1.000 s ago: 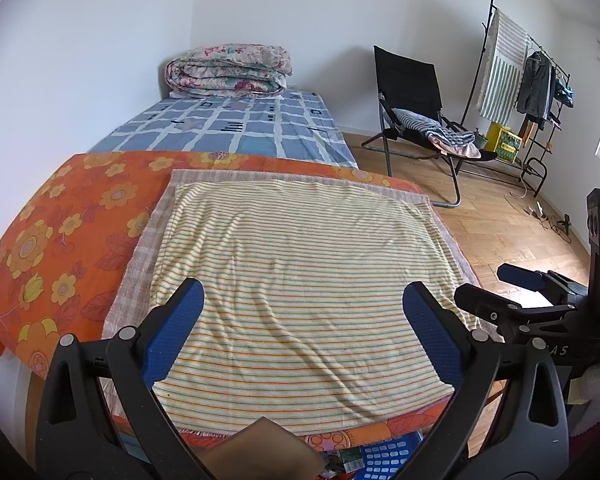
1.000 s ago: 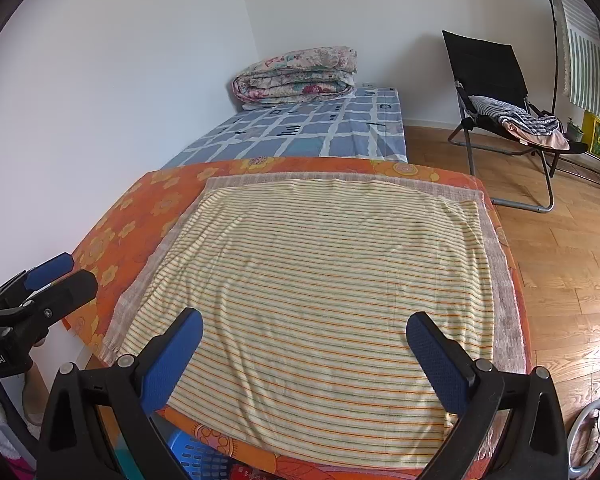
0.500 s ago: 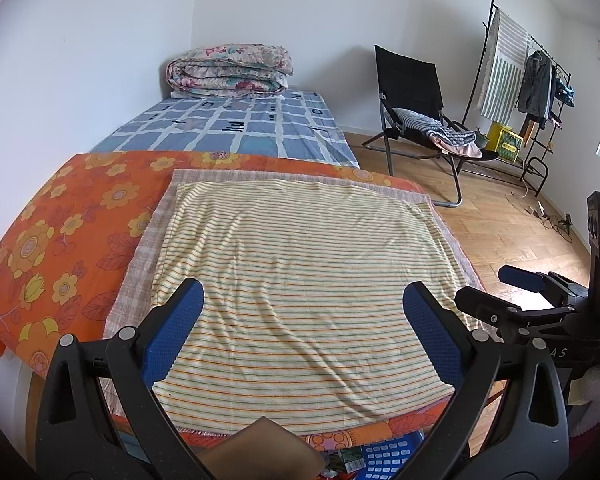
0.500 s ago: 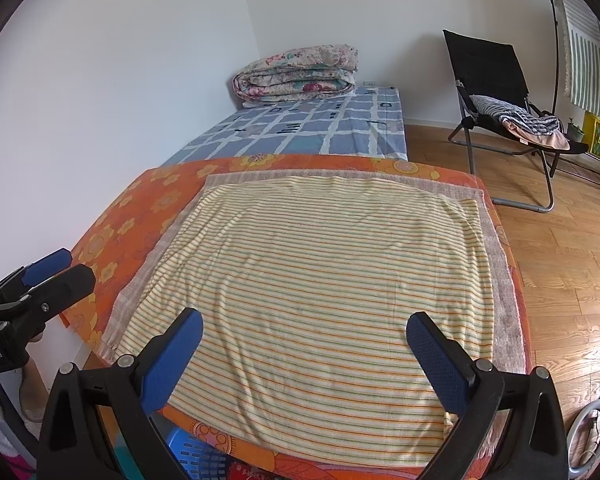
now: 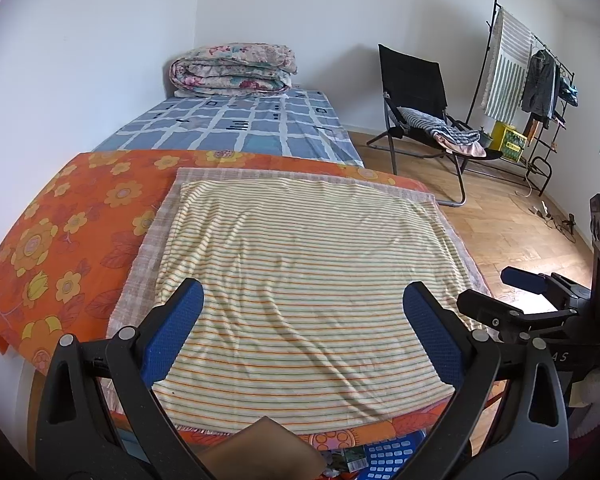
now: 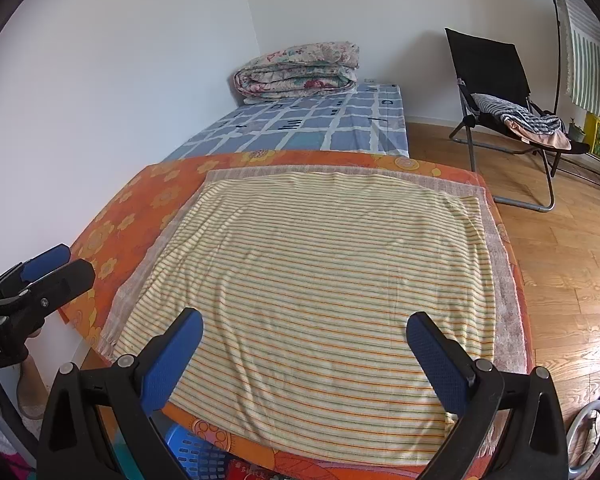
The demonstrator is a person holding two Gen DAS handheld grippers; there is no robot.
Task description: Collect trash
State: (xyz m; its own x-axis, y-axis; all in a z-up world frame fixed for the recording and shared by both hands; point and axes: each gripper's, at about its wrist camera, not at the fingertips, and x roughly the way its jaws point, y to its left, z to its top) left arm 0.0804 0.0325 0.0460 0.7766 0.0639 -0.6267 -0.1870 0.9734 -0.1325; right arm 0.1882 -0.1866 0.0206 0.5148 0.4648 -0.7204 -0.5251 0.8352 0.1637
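While you hold both tongs over the near edge of the table, your left gripper [image 5: 302, 334] and your right gripper [image 6: 304, 344] stand wide open, with nothing between the blue pads. Below them, under the table edge, a blue basket [image 5: 388, 460] shows, with some printed wrappers [image 5: 348, 458] just beside it; whether these are the trash, I cannot tell. Ahead of the fingers lies a striped cloth [image 5: 304, 268] on an orange flowered cover [image 5: 72, 240]. Farther away are a bed [image 5: 240, 128], a folded quilt [image 5: 232, 70] and a black chair [image 5: 416, 92].
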